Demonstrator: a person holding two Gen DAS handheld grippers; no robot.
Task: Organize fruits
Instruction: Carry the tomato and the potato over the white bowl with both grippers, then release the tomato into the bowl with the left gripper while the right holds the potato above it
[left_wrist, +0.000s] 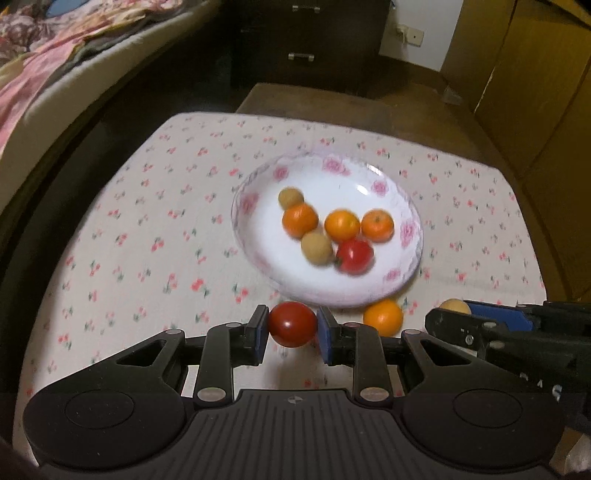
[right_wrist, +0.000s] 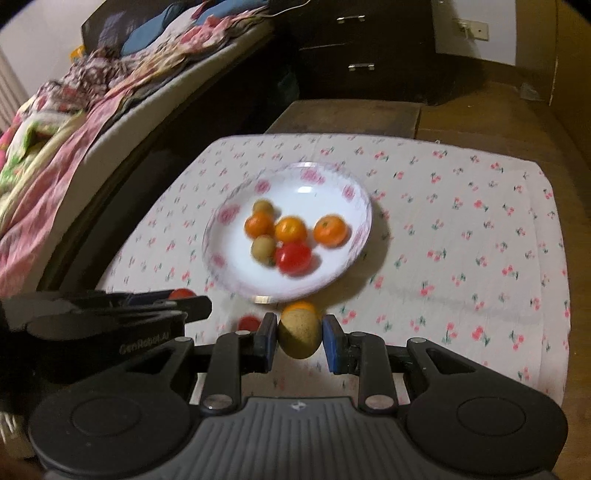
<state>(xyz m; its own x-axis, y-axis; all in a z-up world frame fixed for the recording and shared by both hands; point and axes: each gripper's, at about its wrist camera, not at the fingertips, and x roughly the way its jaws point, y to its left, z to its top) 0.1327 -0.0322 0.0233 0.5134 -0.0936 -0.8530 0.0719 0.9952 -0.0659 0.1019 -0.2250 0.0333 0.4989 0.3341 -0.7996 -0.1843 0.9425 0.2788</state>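
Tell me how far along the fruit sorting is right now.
Done: six fruits sit in the floral plate, namely three oranges, two tan fruits and a red tomato. In hand: the left gripper is clamped on another tomato, and the right gripper on a tan fruit. Left: one orange still lies on the tablecloth beside the plate, and perhaps a small red fruit.

Both wrist views downward, sharing plate (left_wrist: 258, 192)
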